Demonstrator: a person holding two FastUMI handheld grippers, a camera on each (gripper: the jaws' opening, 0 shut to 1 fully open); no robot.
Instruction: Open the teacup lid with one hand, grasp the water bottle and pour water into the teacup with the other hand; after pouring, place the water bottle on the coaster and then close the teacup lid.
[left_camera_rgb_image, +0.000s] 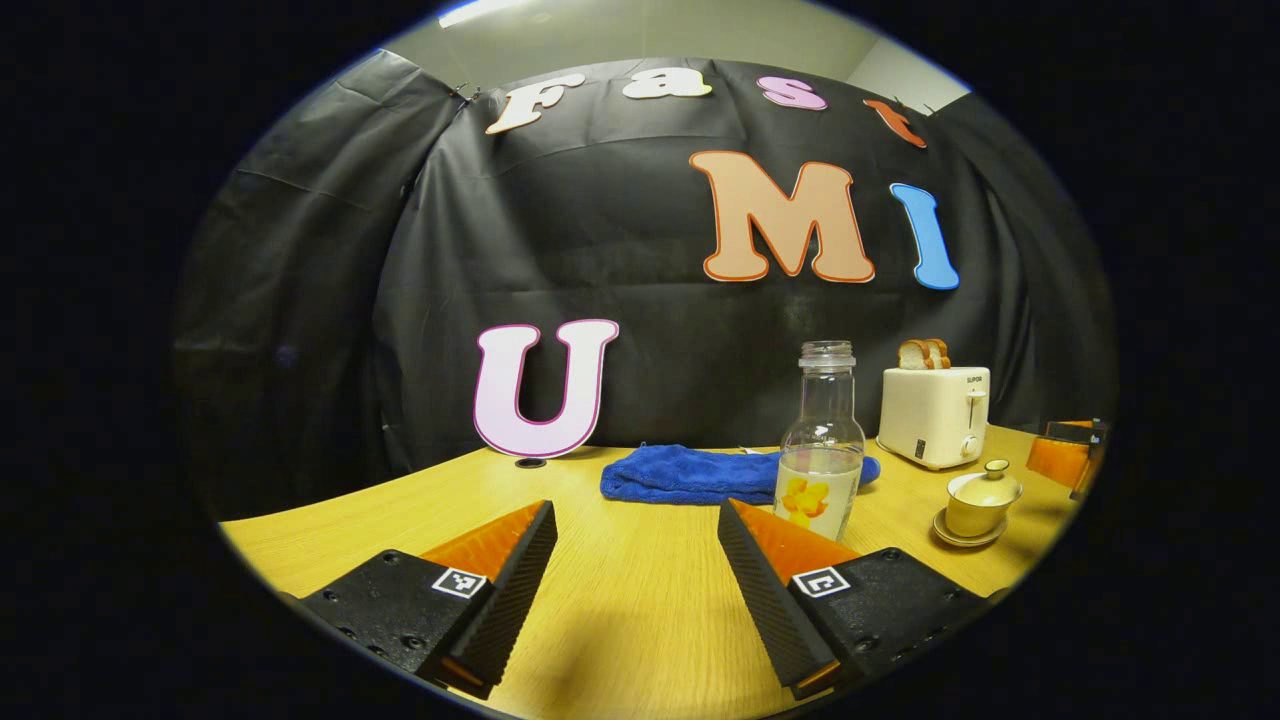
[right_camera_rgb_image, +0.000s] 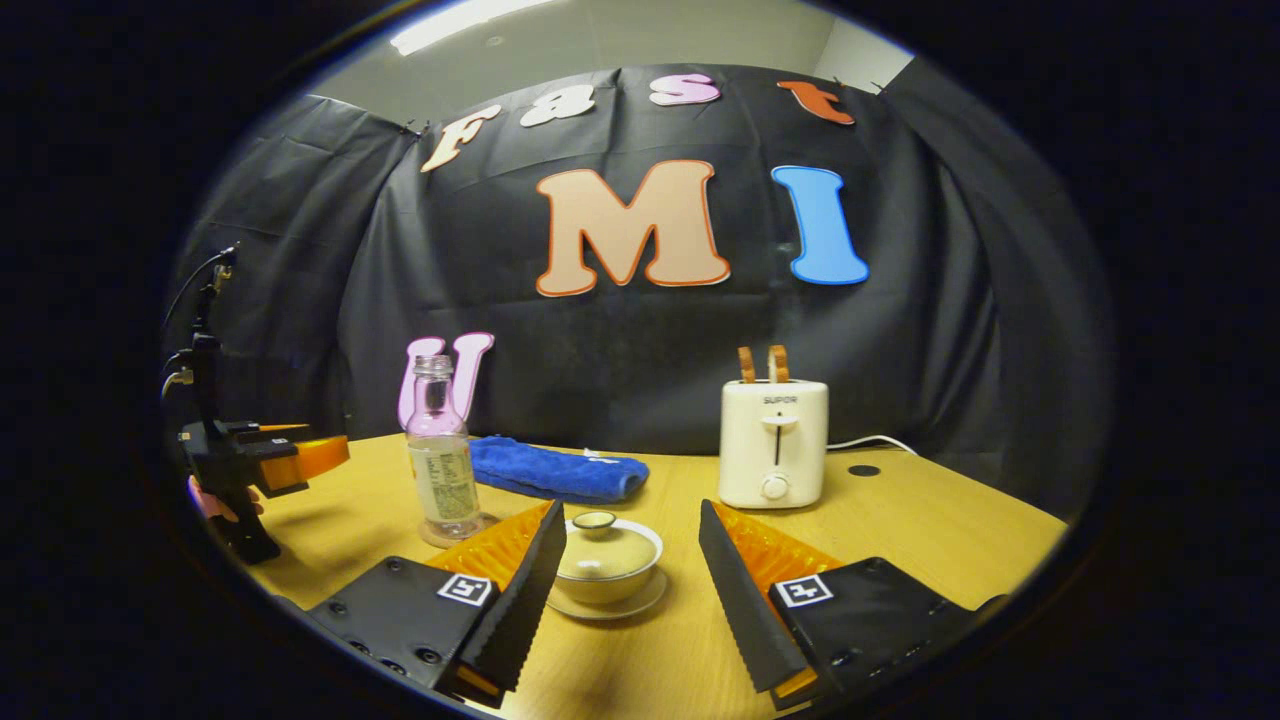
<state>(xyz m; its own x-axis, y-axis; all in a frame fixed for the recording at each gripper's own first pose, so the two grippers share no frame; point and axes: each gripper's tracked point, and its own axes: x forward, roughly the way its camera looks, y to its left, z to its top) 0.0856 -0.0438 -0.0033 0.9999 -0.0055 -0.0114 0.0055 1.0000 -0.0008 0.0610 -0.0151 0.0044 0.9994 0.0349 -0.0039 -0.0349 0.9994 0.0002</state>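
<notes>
On the desk (right_camera_rgb_image: 900, 520) are seen one water bottle (right_camera_rgb_image: 440, 460) on its coaster (right_camera_rgb_image: 452, 533) near the left edge, one lidded teacup (right_camera_rgb_image: 605, 560), one toaster (right_camera_rgb_image: 773, 440) and one blue towel (right_camera_rgb_image: 555, 468). Both the left gripper (left_camera_rgb_image: 635, 570) and the right gripper (right_camera_rgb_image: 625, 580) are held wide open, empty.

Clear water bottle (right_camera_rgb_image: 440, 455), uncapped, part-filled, stands upright on a round coaster (right_camera_rgb_image: 432, 536). Cream teacup (right_camera_rgb_image: 605, 568), lid (right_camera_rgb_image: 596, 540) seated, rests on its saucer nearby.

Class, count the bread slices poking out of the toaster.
2: both slices stand side by side in the toaster, behind the teacup.
</notes>
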